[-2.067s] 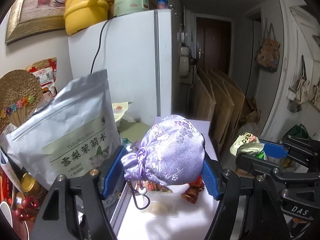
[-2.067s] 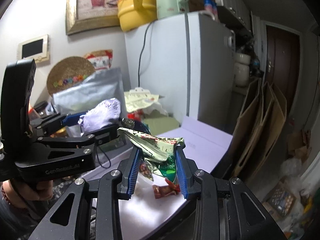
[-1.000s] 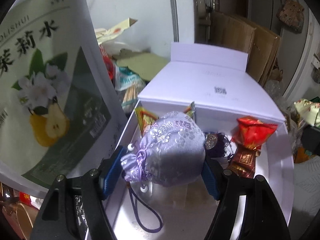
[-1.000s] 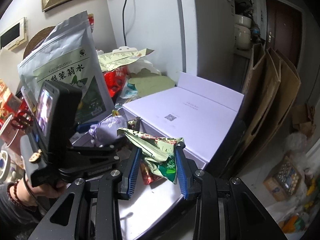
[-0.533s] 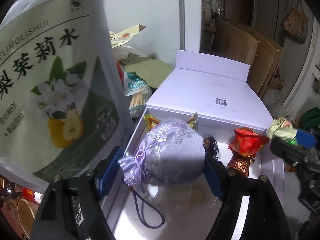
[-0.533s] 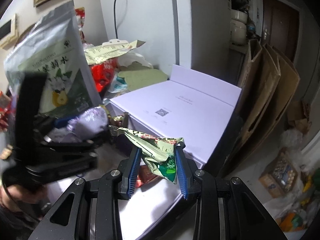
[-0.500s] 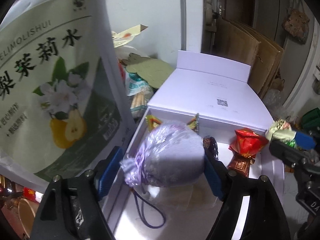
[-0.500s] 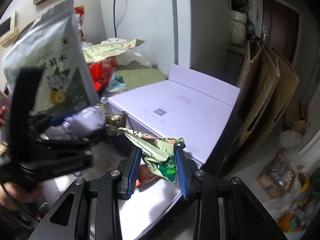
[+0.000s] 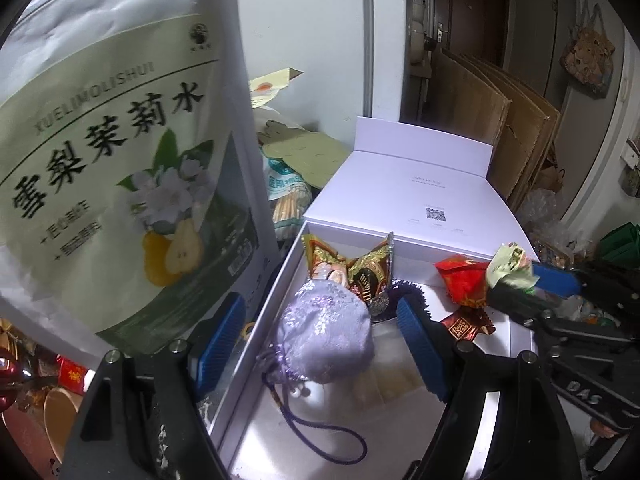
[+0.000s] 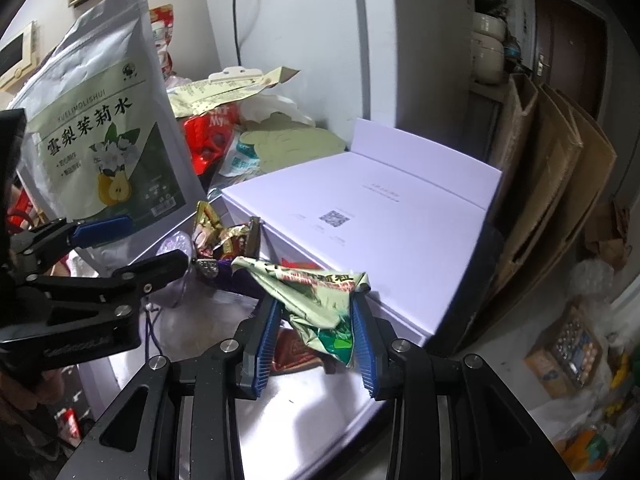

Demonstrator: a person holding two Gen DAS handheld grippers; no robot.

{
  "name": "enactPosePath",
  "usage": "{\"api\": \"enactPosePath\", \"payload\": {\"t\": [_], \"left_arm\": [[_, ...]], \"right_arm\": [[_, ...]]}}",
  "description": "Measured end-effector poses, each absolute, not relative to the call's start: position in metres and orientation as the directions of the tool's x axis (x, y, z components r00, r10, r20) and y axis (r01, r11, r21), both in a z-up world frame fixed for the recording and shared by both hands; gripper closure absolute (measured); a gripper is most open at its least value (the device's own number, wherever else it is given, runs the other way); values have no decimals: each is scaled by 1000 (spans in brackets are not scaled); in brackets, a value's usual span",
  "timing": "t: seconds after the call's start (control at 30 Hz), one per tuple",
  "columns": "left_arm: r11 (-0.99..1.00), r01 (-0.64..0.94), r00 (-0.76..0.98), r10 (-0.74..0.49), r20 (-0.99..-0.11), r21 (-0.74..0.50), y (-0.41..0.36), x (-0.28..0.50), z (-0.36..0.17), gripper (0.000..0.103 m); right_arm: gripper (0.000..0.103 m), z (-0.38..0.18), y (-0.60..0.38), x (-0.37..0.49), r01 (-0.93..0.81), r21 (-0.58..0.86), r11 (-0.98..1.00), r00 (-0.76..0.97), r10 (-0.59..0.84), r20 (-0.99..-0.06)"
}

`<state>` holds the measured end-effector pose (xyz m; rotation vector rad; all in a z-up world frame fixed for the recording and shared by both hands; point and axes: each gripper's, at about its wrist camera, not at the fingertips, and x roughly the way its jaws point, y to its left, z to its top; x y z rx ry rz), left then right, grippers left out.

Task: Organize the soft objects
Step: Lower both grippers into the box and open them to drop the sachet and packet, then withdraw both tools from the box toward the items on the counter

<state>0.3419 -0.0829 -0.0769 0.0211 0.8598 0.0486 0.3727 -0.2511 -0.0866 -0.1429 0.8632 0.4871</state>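
The white box [image 9: 280, 280] had gained the lilac pouch [image 9: 326, 338], resting by its left wall, where a second before it was clamped. The left gripper [image 9: 320, 344] stood released around it; the right gripper [image 10: 316, 334] clenched a green wrapper [image 10: 316, 296], likely next in.

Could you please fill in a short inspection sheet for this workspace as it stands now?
Surface: open white box, lid folded back.
Job's things: purple pouch lying in the box; green wrapper in the right gripper.
Clutter: red wrapper and gold wrapper in the box; tea bag beside it.
Grippers: left gripper open around the pouch; right gripper shut on the wrapper.
Cables: black cable on the fridge.
Surroundings: cardboard sheets, door.
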Motion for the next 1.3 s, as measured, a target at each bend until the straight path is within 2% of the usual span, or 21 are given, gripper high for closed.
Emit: {"api": "enactPosePath", "payload": {"t": [0.47, 0.63, 0.67, 0.7, 0.8, 1.3], "left_arm": [[998, -31, 671, 60, -739, 52, -82, 329, -69, 25], [998, -32, 687, 65, -724, 60, -83, 325, -61, 25], [998, -31, 689, 66, -722, 62, -84, 324, -60, 25], [997, -31, 692, 67, -718, 64, -84, 323, -58, 25], [997, -34, 699, 71, -711, 66, -84, 320, -54, 25], [998, -14, 781, 47, -623, 58, -89, 295, 2, 25]], "right_arm": [[66, -120, -244, 387, -456, 108, 883, 441, 330, -834], [51, -113, -247, 385, -441, 86, 894, 462, 308, -832], [45, -111, -247, 384, -440, 84, 894, 464, 307, -831], [45, -109, -248, 382, -438, 92, 894, 467, 313, -827], [45, -103, -249, 379, -437, 123, 891, 463, 340, -819], [45, -39, -253, 351, -430, 84, 899, 564, 340, -753]]}}
